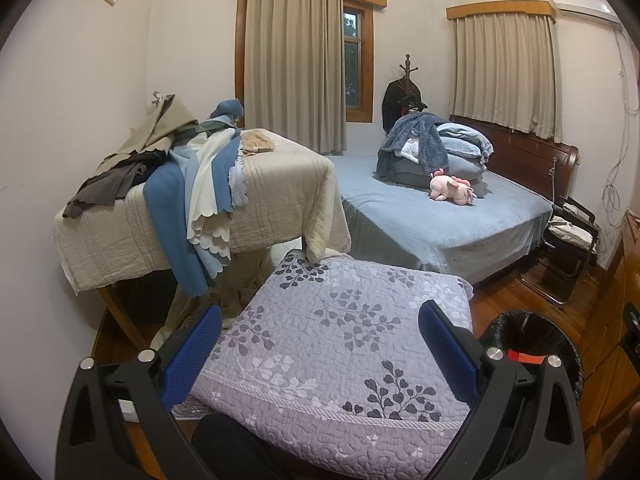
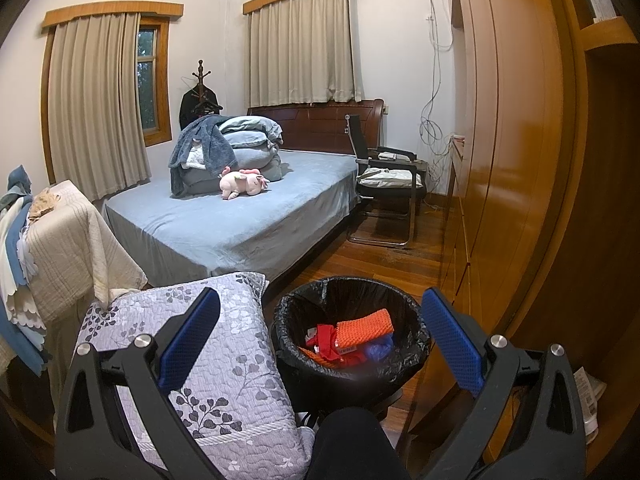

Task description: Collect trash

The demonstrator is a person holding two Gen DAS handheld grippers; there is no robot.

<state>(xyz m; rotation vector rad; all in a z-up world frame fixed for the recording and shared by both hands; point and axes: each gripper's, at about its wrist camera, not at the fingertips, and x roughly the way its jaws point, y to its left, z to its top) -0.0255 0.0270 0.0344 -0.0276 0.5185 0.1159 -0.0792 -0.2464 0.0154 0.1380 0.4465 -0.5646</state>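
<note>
Right wrist view showed your right gripper [image 2: 320, 332] fingers spread, empty, the lined bin [image 2: 404, 356] between them; release only directly above it.

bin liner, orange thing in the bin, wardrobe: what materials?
Liner: thin black plastic film, glossy and crinkled, bunched over the rim. Orange item: looks like foam or woven netting, with a regular mesh texture; unclear which. Wardrobe: wood or veneer, glossy varnish, window glare on the doors.
</note>
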